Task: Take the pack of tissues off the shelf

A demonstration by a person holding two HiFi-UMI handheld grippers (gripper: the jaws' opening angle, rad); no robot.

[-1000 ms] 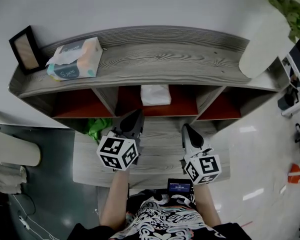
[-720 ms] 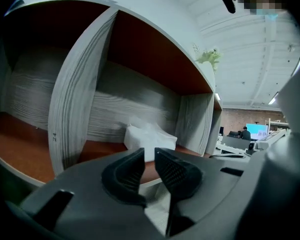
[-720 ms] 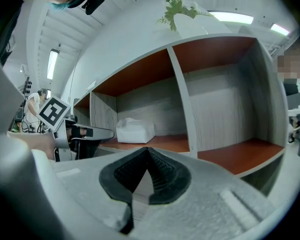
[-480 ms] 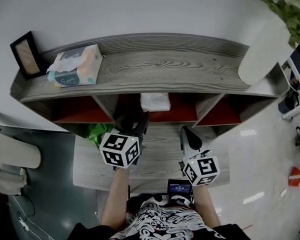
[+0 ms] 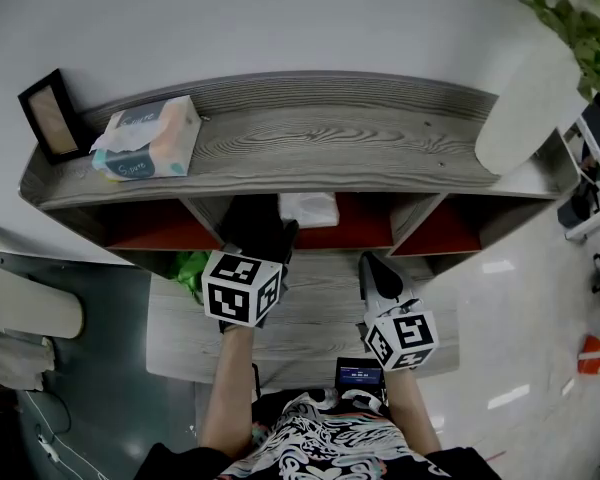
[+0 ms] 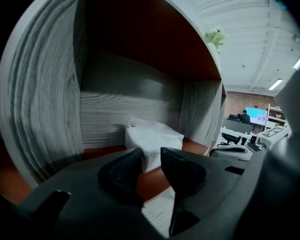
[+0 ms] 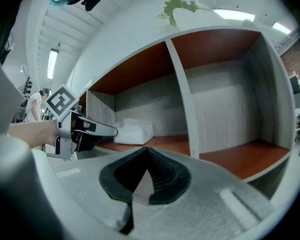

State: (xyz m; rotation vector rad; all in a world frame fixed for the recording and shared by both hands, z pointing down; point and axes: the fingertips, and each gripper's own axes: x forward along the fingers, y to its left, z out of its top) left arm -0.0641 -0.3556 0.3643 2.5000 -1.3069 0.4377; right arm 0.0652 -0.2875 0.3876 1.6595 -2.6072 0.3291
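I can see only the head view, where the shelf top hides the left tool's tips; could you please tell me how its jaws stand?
Observer: In the left gripper view the left tool has its jaws apart. They have just been opening, and nothing is pressed between them.
Operator: Thank you. Where is the tissue pack relative to them?
Observer: The white tissue pack lies just beyond the tips, on the compartment's red floor.
Operator: And the right tool, please?
Observer: The right gripper view shows the right tool with its jaws together and nothing between them.
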